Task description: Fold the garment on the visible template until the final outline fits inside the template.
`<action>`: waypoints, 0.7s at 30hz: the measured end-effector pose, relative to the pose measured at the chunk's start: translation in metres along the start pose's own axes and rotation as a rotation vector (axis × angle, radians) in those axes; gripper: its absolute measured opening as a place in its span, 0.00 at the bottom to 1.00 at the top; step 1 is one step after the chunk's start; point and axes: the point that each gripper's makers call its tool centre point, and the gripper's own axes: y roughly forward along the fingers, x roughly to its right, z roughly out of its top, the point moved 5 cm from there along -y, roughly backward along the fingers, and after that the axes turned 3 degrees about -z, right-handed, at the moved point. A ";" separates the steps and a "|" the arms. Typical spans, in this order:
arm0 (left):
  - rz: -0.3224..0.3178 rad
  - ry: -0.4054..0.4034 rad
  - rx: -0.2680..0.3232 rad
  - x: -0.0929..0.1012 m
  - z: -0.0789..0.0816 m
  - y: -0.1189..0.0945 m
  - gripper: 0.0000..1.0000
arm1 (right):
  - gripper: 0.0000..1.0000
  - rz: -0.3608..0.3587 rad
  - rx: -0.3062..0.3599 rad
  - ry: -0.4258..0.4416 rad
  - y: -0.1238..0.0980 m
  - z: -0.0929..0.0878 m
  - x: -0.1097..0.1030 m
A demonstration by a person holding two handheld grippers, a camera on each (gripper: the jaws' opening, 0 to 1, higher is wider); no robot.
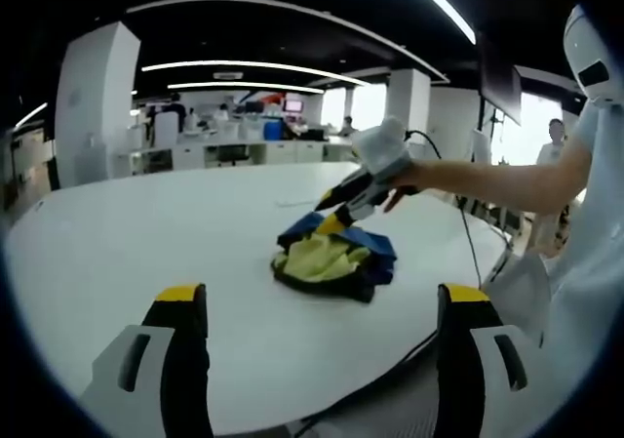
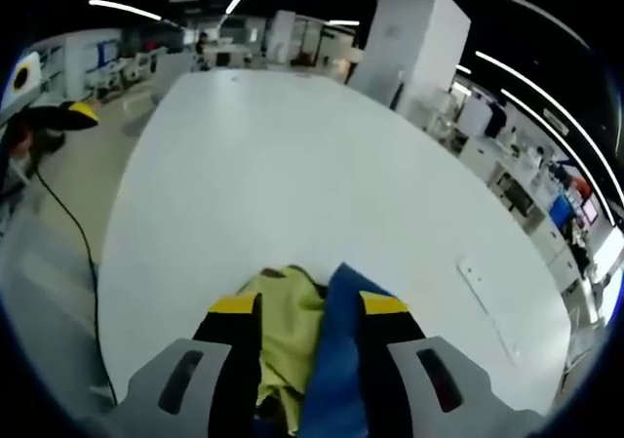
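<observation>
At the bottom of the left gripper view, the left gripper [image 1: 322, 306] stands with its two yellow-tipped black jaws spread wide, one at lower left and one at lower right, nothing between them but bare white table [image 1: 146, 233]. Just above the middle of that frame lies the garment [image 1: 331, 262], a crumpled heap of yellow-green and blue cloth with a dark edge, resting on the tabletop. Directly above it, from the right, a person's hand [image 1: 414, 175] reaches in holding the right gripper [image 1: 331, 214], whose yellow tips touch the top of the blue fabric. A black cable [image 1: 473, 253] trails down the right side of the table, and desks and monitors fill the far background at upper left. In the right gripper view, that tool's own jaws rise from the bottom centre, set fairly close with a fold of the cloth in the gap; it looks pinched, though I cannot tell for sure. At the far left edge of this frame, a yellow jaw tip of the left gripper shows.
</observation>
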 end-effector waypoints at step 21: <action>0.018 -0.016 0.005 -0.007 0.001 -0.004 0.93 | 0.29 0.030 -0.041 -0.008 0.039 0.009 0.013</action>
